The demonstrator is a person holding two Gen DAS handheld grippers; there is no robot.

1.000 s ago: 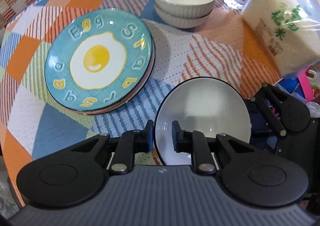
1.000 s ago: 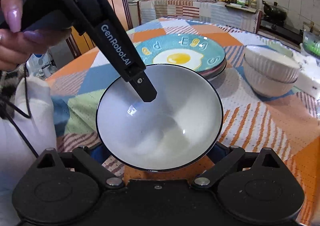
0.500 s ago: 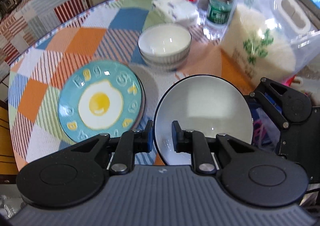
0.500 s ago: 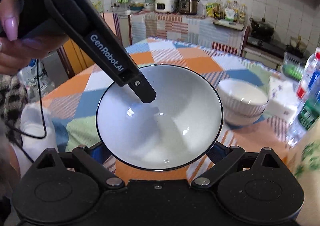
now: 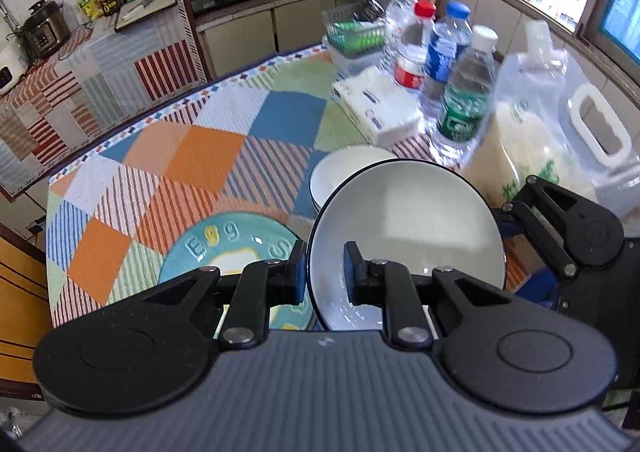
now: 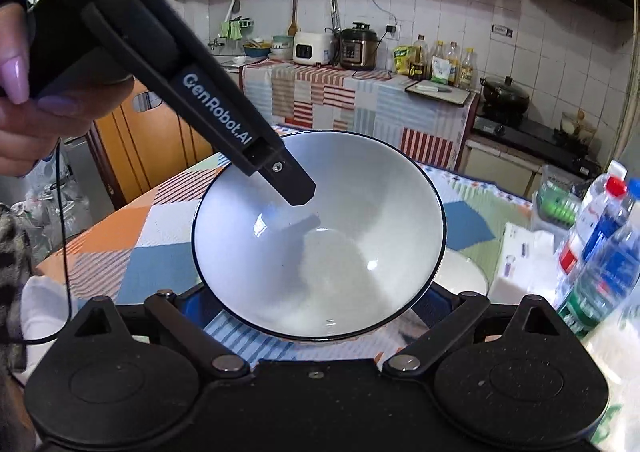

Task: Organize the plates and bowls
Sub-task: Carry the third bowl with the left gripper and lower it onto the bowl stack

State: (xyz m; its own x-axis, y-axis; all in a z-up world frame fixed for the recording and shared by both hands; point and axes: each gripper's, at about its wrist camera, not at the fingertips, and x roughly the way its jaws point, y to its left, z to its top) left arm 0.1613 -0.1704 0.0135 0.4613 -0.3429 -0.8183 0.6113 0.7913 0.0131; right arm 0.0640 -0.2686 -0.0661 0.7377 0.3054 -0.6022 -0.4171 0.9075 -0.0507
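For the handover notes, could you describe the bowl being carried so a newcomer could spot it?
Above the patchwork tablecloth, between both grippers, is a wide white bowl. The left gripper pinches its rim. Its thin dark rim distinguishes it from the stacked bowls behind.

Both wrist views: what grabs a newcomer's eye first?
The dark-rimmed white bowl fills the centre of both views, held off the table: the left gripper is clamped on its rim, and the right gripper's fingers straddle its underside. Beyond it a stack of white bowls sits on the patchwork tablecloth, with the teal egg plate to their left in the left wrist view.
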